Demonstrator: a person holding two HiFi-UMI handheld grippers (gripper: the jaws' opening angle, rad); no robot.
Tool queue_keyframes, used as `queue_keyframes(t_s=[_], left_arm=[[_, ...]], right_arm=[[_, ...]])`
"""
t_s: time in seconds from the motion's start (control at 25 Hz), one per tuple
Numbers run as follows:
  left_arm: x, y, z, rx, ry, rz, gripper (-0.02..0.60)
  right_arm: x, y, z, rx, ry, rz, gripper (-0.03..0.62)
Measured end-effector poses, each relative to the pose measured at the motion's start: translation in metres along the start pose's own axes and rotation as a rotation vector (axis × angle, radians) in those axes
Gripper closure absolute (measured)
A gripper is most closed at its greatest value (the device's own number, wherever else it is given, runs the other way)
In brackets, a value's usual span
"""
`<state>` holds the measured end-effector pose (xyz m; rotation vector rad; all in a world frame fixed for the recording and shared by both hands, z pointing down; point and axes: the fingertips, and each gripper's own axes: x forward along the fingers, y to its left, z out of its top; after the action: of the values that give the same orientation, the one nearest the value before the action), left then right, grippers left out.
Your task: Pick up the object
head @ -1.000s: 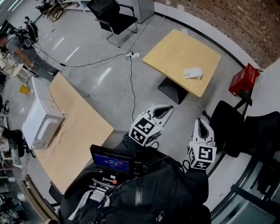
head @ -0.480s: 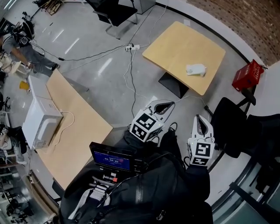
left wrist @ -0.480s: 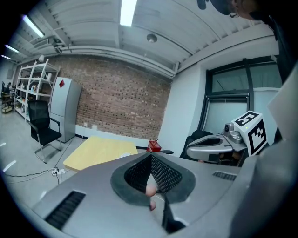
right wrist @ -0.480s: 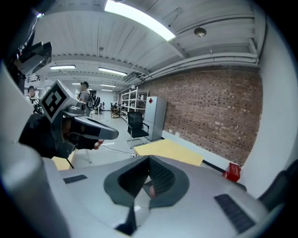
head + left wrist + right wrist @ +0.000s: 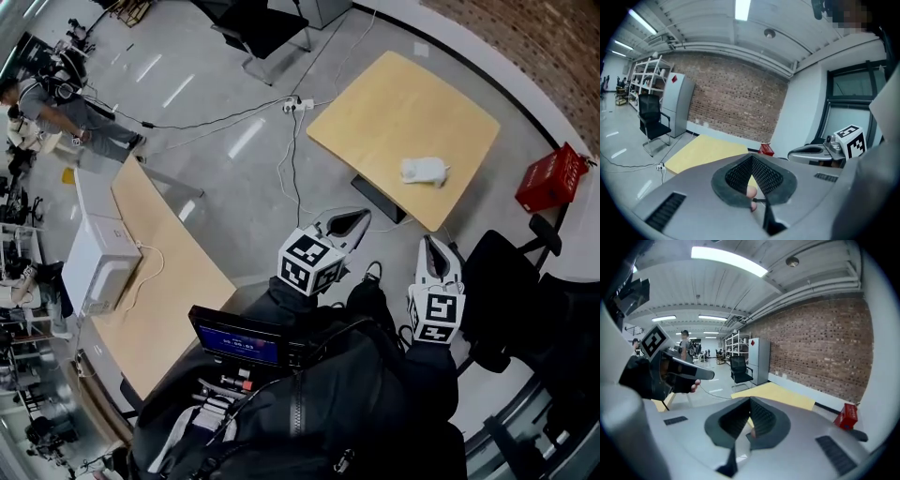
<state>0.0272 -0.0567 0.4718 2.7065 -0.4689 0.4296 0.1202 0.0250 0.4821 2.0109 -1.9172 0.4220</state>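
Two grippers: held near, low in the head view, side by side but apart, both aimed toward the far table.
Left gripper: jaws are pressed together at the tips and nothing is pinched between them; its marker cube is seen tilted just behind.
Right gripper: jaws are likewise brought fully together with nothing clamped; it is held to the right of the left one, near a black chair.
Wearer: a black jacket and a small lit screen are seen at the near edge, behind the grippers.
Object: a small white item is lying on the far table, toward its near right edge, well apart from both grippers and untouched.
Far table: a light wood top is carried on a dark base.
Red crate: set on the floor to the right of the table.
Near-left desk: long, light wood; a white boxy appliance is set on its left part, with a cable trailing from it.
Floor: grey and glossy; cables and a white power strip are laid left of the far table.
Far left: a person is seen leaning.
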Motion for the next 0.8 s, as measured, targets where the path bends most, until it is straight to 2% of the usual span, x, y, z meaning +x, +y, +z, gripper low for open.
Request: queue_keyframes(t_s=[0.32, 0.52, 0.8], left_arm=[[0.070, 0.025, -0.007, -0.007, 0.067, 0.094, 0.586], [0.086, 0.038, -0.018, -0.029, 0.118, 0.138, 0.586], [0.105, 0.055, -0.031, -0.061, 0.148, 0.172, 0.586]], right_arm=[[0.062, -0.063, -0.041, 0.273, 0.026, 0.101, 0.591], [0.092, -0.080, -0.067, 0.398, 0.072, 0.133, 0.590], [0.124, -0.090, -0.094, 0.530, 0.120, 0.165, 0.589]])
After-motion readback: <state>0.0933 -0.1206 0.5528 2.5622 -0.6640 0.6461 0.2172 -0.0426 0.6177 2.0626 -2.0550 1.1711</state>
